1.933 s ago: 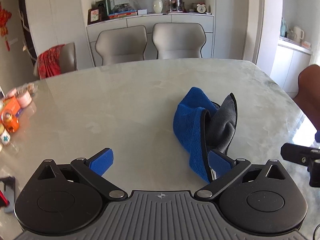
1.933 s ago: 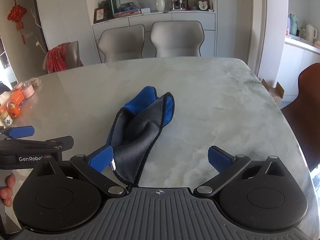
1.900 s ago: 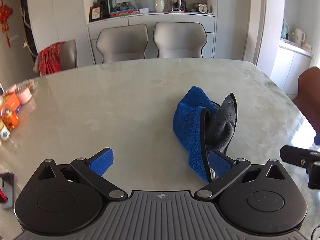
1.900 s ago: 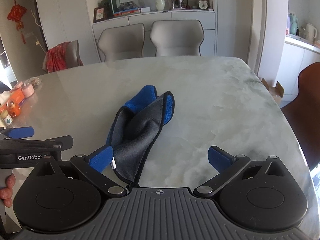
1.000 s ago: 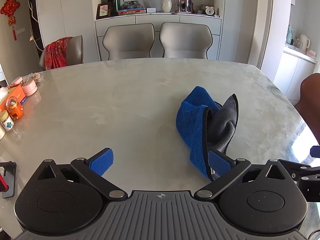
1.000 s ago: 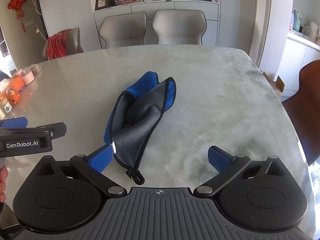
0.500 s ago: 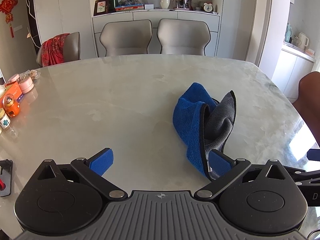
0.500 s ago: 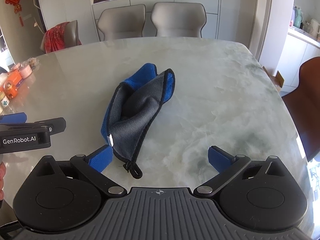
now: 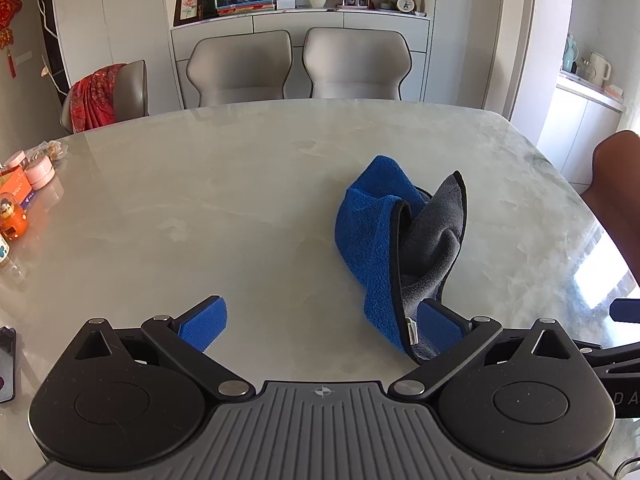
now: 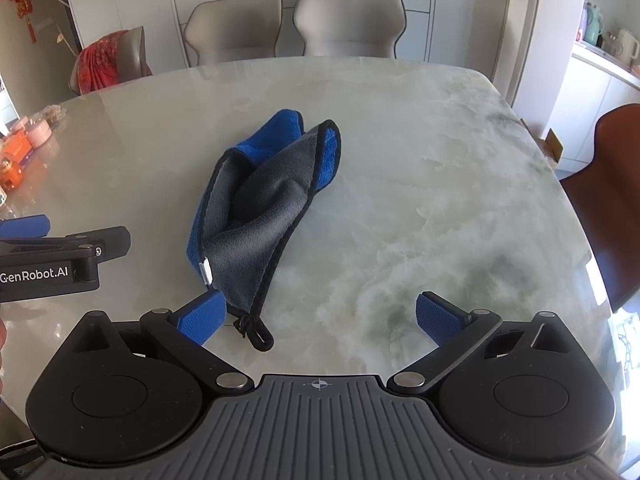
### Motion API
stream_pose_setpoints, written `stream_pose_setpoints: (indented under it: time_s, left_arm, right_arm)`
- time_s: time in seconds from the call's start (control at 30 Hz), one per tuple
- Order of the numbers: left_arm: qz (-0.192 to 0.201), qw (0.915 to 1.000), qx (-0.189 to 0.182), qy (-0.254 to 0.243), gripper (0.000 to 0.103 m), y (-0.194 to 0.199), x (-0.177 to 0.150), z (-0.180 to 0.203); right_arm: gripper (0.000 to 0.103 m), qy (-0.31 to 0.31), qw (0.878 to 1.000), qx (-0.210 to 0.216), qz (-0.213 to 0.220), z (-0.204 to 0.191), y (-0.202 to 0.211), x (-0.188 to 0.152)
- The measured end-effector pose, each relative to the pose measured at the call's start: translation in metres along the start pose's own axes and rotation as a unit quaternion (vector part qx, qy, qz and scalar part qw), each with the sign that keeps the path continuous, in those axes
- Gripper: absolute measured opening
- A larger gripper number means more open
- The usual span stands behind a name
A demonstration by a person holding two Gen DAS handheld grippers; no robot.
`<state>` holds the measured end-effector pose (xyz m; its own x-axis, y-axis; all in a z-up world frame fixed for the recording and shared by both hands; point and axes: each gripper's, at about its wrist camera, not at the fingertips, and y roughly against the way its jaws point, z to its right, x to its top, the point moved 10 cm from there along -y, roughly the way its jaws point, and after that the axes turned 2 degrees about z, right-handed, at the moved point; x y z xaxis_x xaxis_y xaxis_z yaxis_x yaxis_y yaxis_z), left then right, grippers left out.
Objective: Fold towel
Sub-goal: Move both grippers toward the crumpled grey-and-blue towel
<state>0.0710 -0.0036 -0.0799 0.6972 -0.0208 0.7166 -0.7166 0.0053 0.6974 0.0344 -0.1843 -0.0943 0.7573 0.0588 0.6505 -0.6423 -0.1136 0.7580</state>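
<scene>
My left tongs (image 9: 322, 322) are spread wide, their right pad just beside the towel's near end. My right tongs (image 10: 320, 318) gape too, left pad by its loop. The crumpled blue-and-grey towel (image 10: 262, 204) lies on the marble table (image 10: 420, 152), gripped by neither.

Marble table (image 9: 224, 184), pale grey-green veining, glossy. Towel (image 9: 394, 240) lies crumpled right of centre, blue face out, grey lining showing, black-bound edge with hang loop (image 10: 256, 334) on the near side. Left edge: pink jars (image 9: 38, 168), orange box (image 9: 14, 190), orange figurine (image 9: 10, 220).
</scene>
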Motion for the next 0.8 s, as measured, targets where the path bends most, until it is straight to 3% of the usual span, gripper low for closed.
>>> stream_pose_setpoints:
  time_s: [0.8]
  left_arm:
    - [-0.039, 0.9987, -0.021, -0.023, 0.103, -0.038, 0.001, 0.012]
  right_arm:
    - [0.102, -0.016, 0.999, 0.006, -0.034, 0.0, -0.03, 0.008]
